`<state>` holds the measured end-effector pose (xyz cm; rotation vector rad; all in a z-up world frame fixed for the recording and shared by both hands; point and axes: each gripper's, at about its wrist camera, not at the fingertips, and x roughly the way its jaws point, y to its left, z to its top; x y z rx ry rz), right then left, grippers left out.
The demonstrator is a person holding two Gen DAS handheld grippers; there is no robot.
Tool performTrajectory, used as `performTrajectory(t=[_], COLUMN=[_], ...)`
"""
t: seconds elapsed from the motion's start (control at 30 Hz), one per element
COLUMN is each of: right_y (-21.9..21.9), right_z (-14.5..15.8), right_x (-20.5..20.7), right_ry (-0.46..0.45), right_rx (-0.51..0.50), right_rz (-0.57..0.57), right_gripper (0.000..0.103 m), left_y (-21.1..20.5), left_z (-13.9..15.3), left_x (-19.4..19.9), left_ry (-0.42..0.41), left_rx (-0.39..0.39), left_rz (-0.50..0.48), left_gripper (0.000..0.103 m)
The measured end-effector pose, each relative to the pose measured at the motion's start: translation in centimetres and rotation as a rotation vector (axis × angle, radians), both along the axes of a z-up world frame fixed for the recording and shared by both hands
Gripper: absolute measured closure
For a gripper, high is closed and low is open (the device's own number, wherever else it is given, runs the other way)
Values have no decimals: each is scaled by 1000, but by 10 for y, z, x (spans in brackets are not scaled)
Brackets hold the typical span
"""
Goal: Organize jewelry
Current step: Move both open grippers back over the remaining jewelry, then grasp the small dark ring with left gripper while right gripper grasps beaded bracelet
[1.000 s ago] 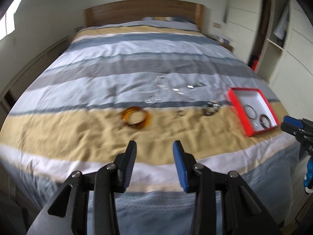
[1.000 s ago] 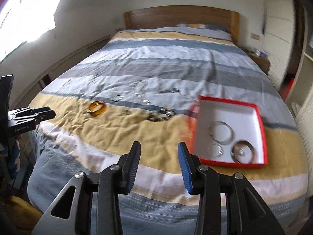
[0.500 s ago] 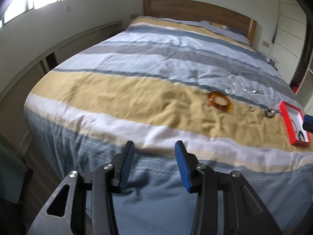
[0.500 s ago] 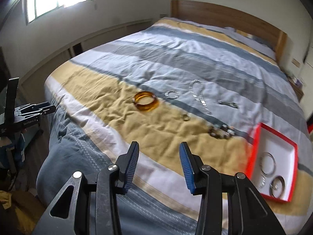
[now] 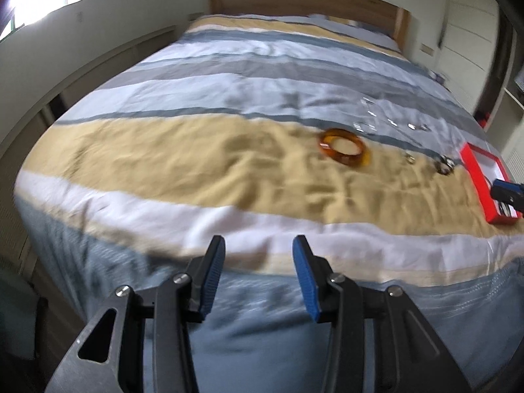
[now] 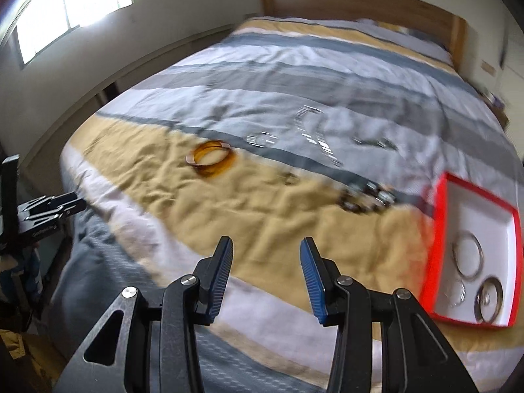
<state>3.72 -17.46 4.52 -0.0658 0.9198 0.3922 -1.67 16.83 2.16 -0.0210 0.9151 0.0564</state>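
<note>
Both the left gripper [image 5: 258, 273] and right gripper [image 6: 267, 275] are open and empty. Reach slowly for the orange bangle [image 6: 210, 159] mid-bed; the red box [image 6: 442, 235] waits near the bed's right edge.

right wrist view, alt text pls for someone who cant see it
Open, empty right tongs hover above a striped bed, where an amber bangle and small silver pieces lie loose. At right, a red-rimmed box holds metal rings.
</note>
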Motion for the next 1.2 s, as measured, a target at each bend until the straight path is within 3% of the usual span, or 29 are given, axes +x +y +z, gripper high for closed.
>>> performTrajectory(t=[0.27,0.57,0.67,0.83,1.2], right_y=[-50,-57,-57,-65,-61], right_z=[-21,-51,-63,-80,-95], right_x=[32,83,99,122,155], right_ry=[21,87,112,155,166], right_rx=[28,85,93,131,170], right_rz=[-87,-114,-126,-169,-175], right_gripper=[61,59,49,45,44], left_y=[-75,-158,-179,-203,-224], left_z=[-9,-27,-39,-57,-79], left_x=[53,122,146,180,213], left_ry=[31,68,87,117,146], left_rx=[-25,-81,-92,-75,-56], left_rz=[-204,-392,-426,-451,-494], left_gripper=[62,62,62,62,66])
